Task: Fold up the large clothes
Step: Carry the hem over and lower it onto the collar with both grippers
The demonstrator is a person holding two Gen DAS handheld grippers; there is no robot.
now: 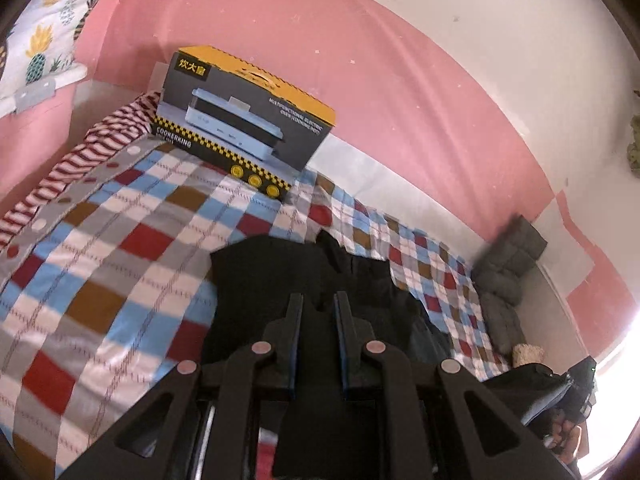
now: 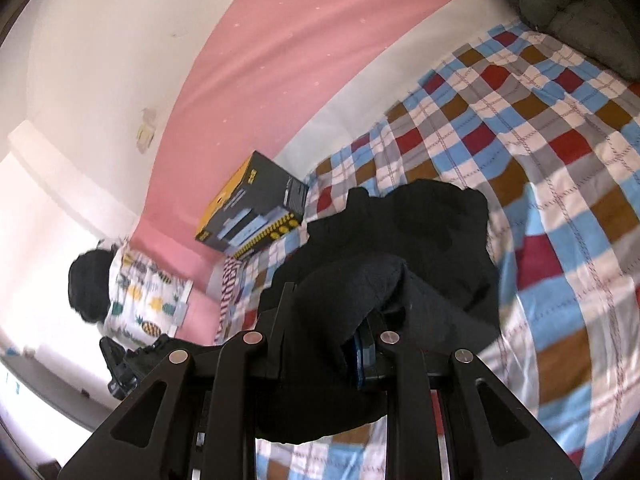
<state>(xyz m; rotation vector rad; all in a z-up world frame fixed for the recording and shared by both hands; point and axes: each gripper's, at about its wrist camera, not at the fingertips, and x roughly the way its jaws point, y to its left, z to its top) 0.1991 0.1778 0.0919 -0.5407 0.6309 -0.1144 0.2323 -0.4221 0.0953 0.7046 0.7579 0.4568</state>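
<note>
Here: one black garment (image 2: 420, 240), pinched by both hand-held grippers, left (image 1: 318, 308), right (image 2: 332, 312); one box (image 1: 244, 120).

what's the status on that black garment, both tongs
Left tongs shut on black garment. Right tongs shut on a thick bunch of it. Garment partly on checked bedsheet. Appliance box stands beyond, apart from garment.

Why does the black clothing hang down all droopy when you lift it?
The black garment is probably soft and floppy: it drapes over the right tongs and sags below. It likely bunches easily, as its folds on the checked bedspread show. It seems unlikely to slip out.
</note>
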